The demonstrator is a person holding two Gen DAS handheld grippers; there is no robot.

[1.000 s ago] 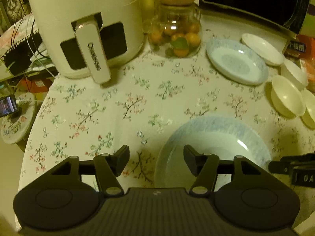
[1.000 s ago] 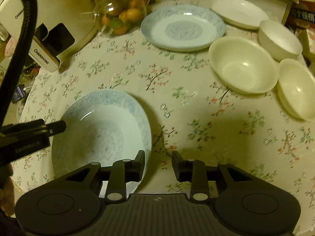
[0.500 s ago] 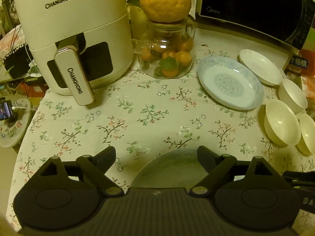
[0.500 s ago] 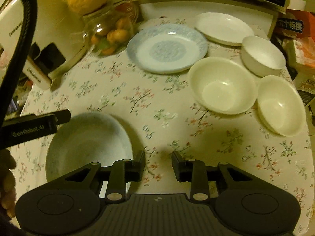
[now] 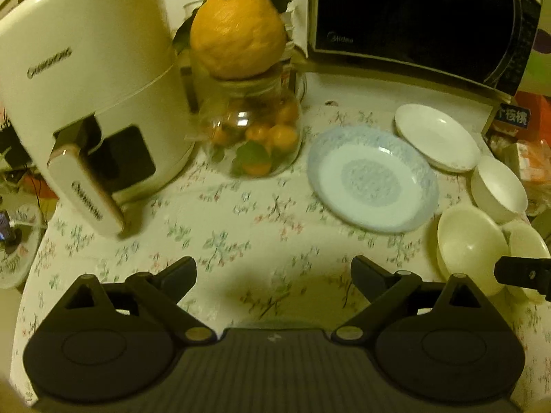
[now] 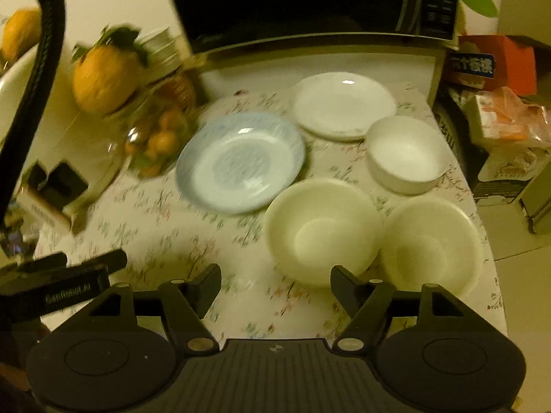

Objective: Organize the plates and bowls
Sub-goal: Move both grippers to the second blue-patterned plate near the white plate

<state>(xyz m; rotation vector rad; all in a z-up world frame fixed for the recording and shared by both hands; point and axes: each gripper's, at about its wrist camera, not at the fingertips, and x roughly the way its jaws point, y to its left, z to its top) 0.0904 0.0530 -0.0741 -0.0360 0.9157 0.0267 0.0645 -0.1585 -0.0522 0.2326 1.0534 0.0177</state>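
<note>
Both grippers, left gripper (image 5: 273, 270) and right gripper (image 6: 275, 284), have just spread, gripping nothing, over bare tablecloth (image 5: 241, 220); plates (image 6: 241, 161) and bowls (image 6: 323, 230) crowd the table's right edge.

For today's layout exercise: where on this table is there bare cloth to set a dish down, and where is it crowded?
Free: the floral tablecloth between the air fryer, fruit jar and blue-rimmed plate, running toward the open left gripper. Crowded: the right side, where the white plate and three bowls cluster before the microwave.
</note>
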